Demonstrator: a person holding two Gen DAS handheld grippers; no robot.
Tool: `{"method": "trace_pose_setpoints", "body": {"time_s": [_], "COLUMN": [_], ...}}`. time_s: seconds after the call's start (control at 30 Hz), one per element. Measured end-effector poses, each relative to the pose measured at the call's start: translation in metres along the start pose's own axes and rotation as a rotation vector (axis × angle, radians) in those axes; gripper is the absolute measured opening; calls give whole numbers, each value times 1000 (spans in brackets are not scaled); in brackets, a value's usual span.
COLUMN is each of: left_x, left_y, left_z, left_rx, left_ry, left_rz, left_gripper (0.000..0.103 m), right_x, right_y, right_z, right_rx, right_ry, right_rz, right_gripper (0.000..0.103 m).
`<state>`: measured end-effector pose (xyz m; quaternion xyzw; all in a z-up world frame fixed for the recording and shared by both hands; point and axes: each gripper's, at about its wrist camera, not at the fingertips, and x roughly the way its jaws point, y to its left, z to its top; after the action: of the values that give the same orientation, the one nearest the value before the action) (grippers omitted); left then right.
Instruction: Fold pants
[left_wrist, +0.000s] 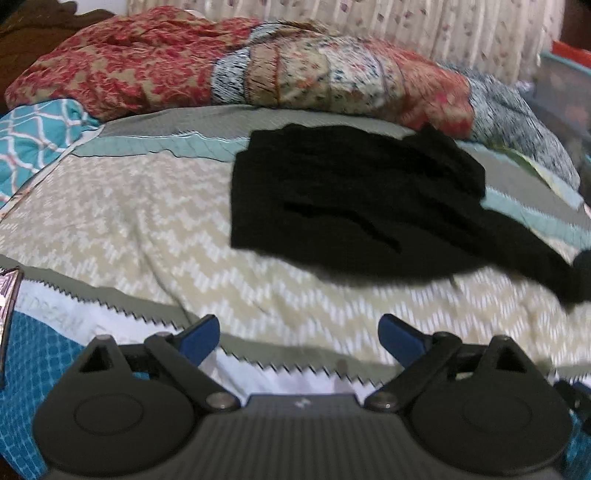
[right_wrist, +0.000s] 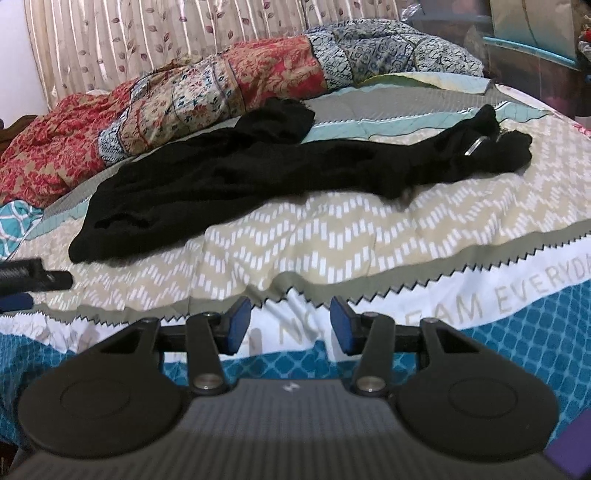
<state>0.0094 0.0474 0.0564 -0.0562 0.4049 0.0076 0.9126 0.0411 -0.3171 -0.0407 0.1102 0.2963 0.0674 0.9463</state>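
Both tools are back at the near edge of the bed (right_wrist: 332, 236), nothing in hand yet. Starting at the left: a teal pillow (left_wrist: 33, 140) sits at the far-left corner, and a red-and-blue quilt (right_wrist: 221, 85) is bunched along the far edge.

The left gripper (left_wrist: 297, 338) has its jaws spread wide and empty, hovering over the near edge, well short of the cloth. Its tip shows at the left margin of the right wrist view.

Now the pants (right_wrist: 229, 173): black, stretched lengthwise across the middle of the bed, wide end (right_wrist: 122, 218) towards the left edge, legs running right. The leg ends (right_wrist: 495, 147) lie bunched near the right edge, with a small metal piece glinting there; what it is I can't make out.

The right gripper (right_wrist: 290, 325) is open too, a narrower gap, holding nothing, also at the near edge.

My read: soft, light, floppy fabric that will sag and drape, not slide. It looks rumpled, so it likely wants smoothing first. Best holds, I'd judge, are the corners of the wide end for the left tool and the leg ends for the right, pinching all layers together.
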Motion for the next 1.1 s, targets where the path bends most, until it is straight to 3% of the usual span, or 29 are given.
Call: {"method": "trace_pose_setpoints", "body": {"time_s": [0.37,1.1], "left_x": [4,11], "left_y": [28,27], "left_z": [-2,-6], "left_rx": [-54,-69], "left_ry": [16,52], "left_rz": [20,-5], "left_gripper": [97,98], "right_x": [0,2], "right_y": [-13,-21], "right_z": [7,9], "right_rx": [29,46], "right_ry": [-17,-16], "right_rz": [-42,-50], "right_gripper": [50,50]}}
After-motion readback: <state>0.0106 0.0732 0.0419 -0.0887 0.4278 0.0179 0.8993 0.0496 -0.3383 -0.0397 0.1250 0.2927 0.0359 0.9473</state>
